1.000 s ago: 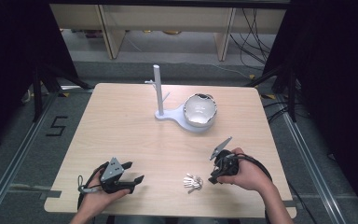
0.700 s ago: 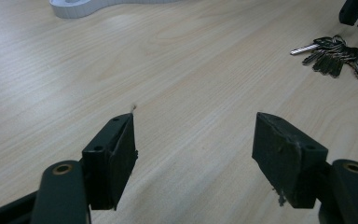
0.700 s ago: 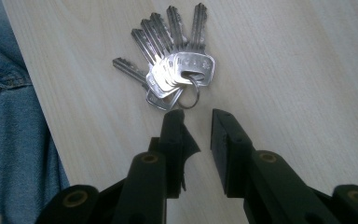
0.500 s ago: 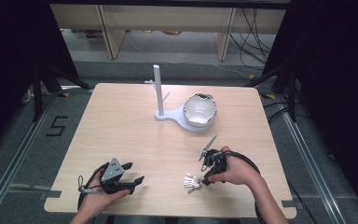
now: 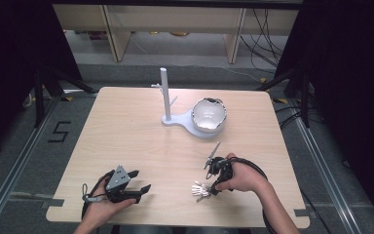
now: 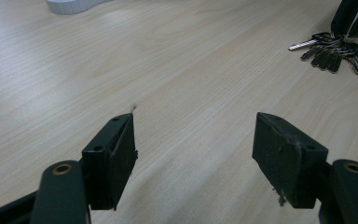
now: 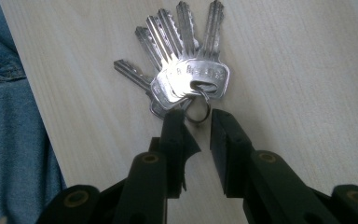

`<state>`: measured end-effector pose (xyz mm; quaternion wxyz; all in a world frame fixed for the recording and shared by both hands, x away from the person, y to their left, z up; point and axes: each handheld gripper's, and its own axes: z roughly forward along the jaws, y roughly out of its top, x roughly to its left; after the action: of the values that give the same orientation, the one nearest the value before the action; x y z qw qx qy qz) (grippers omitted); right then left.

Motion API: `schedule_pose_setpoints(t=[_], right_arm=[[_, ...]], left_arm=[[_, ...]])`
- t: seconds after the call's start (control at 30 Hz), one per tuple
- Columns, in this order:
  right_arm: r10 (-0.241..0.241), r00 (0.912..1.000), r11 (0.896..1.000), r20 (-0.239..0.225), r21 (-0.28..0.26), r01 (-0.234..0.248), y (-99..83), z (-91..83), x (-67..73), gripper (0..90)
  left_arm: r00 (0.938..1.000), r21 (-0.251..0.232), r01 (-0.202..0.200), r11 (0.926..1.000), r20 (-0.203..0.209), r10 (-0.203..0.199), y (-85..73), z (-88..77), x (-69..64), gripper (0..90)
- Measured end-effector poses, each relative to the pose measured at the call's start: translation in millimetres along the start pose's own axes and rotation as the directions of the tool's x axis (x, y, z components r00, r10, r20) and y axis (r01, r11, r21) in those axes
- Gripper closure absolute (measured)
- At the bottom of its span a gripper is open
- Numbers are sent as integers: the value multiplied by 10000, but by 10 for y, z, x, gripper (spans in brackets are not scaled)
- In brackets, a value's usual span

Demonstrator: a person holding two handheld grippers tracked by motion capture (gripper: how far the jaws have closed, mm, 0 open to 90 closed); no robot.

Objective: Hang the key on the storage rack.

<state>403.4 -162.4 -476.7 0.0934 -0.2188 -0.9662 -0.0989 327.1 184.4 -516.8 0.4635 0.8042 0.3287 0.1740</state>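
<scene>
Right tool (image 7: 196, 122): jaws just narrowed around the key ring (image 7: 198, 112) near the table's (image 5: 126, 136) front edge; not yet clamped.
Left tool (image 6: 193, 140): released, idle.

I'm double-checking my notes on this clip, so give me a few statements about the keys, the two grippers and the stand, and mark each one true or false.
1. The bunch of keys lies flat on the table. True.
2. The right gripper has lifted the keys off the table. False: its jaws have just been closing around the key ring, and the keys lie on the wood.
3. The left gripper is open with nothing between its jaws. True.
4. The keys hang on the white stand. False: the stand's pegs are bare.
</scene>
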Motion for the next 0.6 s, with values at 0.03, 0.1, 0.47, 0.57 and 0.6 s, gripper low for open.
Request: schedule_pose_setpoints(t=[0.03, 0.1, 0.47, 0.57, 0.6], right_arm=[[-107, 9999, 9999, -18, 131, 108, 12, 3, -11, 771], [-136, 9999, 9991, 104, 407, 132, 34, 0, -17, 772], [-620, 9978, 9933, 247, 988, 592, 127, 12, -1, 784], [-796, 9965, 9922, 240, 978, 769, 139, 27, 3, 796], [-681, 9972, 9921, 311, 1080, 644, 156, 21, 27, 812]], left_arm=[[10000, 2, 34, 10000, -32, -34, -2, -2, -4, 294], [10000, 1, 46, 10000, -30, -46, -5, -3, -4, 294], [10000, 45, -36, 10000, -16, 36, -15, 4, 6, 294], [10000, 9, 6, 10000, 27, -6, -15, 6, 0, 294], [10000, 8, 9, 10000, 47, -9, -15, 6, -2, 294]])
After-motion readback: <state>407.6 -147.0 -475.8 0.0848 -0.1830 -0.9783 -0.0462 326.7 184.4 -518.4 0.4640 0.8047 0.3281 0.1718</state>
